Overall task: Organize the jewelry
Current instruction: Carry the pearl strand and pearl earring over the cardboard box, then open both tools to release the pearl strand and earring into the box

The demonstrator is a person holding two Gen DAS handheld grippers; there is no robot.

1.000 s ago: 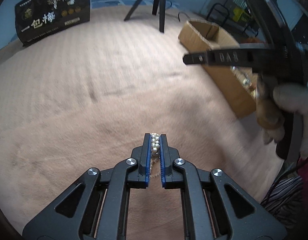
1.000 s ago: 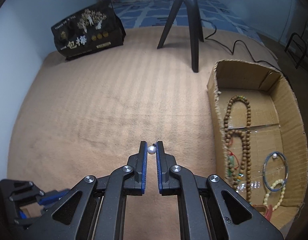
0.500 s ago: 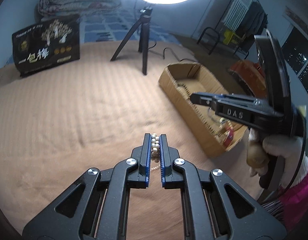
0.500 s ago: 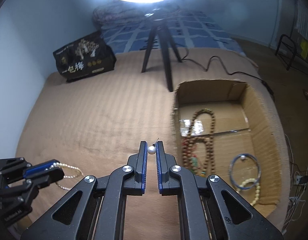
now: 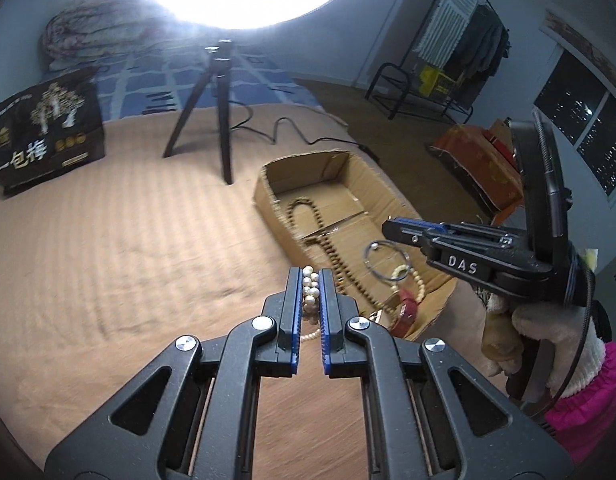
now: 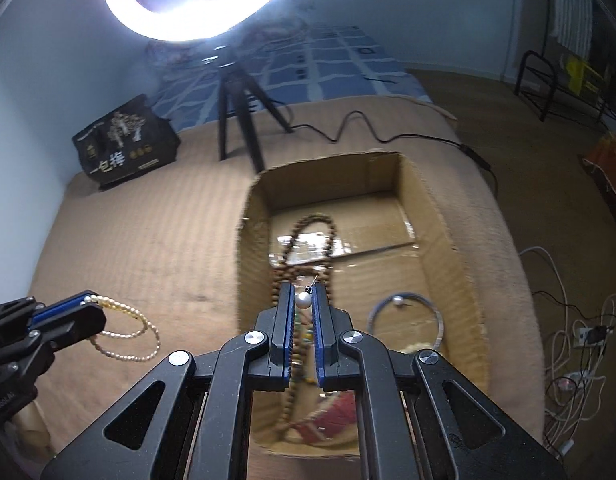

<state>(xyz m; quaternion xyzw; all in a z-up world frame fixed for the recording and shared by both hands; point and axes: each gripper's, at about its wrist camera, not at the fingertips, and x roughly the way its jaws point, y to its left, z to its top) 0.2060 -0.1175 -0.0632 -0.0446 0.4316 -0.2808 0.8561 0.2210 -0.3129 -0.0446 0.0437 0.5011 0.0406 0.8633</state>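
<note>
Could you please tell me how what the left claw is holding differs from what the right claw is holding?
The left claw grips a pearl strand of many small cream beads; the right claw grips a single pearl, larger and whiter. The pearl strand hangs in loops over the tan blanket; the single pearl sits over the cardboard box. Both claws are shut on pearl jewelry.

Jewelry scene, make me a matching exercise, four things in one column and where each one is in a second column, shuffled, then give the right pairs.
Things:
1. pearl strand
2. single pearl
3. wooden bead necklace
4. black bag

Places:
A. lying inside the cardboard box
B. pinched in the right gripper
C. standing at the far edge of the tan blanket
D. hanging from the left gripper

Pairs: 1-D, 2-B, 3-A, 4-C
</note>
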